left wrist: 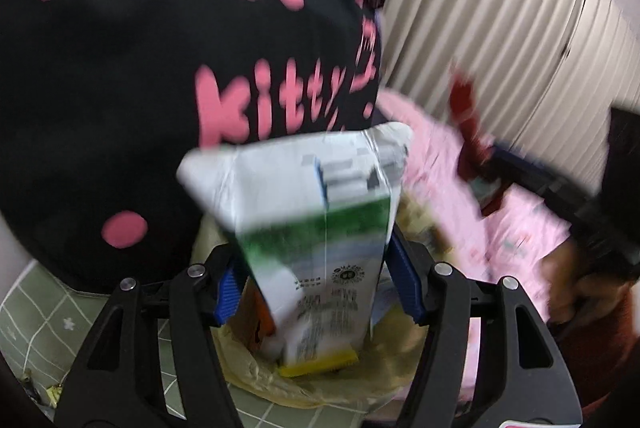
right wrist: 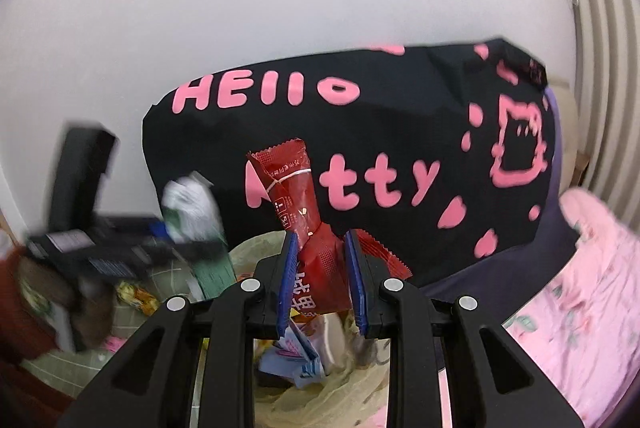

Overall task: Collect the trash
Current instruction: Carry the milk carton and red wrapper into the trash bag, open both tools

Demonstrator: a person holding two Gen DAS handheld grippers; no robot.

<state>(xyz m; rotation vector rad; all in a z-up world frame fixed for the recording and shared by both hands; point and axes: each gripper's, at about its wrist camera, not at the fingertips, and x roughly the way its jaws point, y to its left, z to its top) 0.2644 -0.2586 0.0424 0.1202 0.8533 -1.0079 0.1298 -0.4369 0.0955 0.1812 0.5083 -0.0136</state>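
- Hovering over the trash bag (left wrist: 320, 388), your left hand-held gripper (left wrist: 316, 268) has a crumpled white-and-green carton (left wrist: 312, 211) between its blue pads; the jaws stand fairly wide and the carton fills the gap. The picture is blurred, so you cannot be sure how firmly the pads press, but it reads as a grip.
- Your right hand-held gripper (right wrist: 320, 268) is closed narrowly on a red snack wrapper (right wrist: 304, 220), pinched at its lower half with the torn top sticking up above the pads.
- Both pieces sit just above the open mouth of the yellowish bag, which shows below the right gripper's fingers too. Neither has been let go yet.
- Inside the bag you can already see other rubbish: a yellow packet (left wrist: 320, 364), something orange, and bluish paper scraps (right wrist: 296, 356). So part of the collecting looks done.
- Left to do, as a judgement: release the carton and the wrapper into the bag, then go back for strays. A small yellow-orange candy wrapper (right wrist: 136, 298) lies on the green checked mat (left wrist: 36, 328) beside the bag, and a few bits lie at the mat's lower left edge.
- Behind the bag stands a black cushion (right wrist: 360, 131) with pink lettering, and pink floral bedding (right wrist: 592, 288) lies to the right; neither looks like trash.
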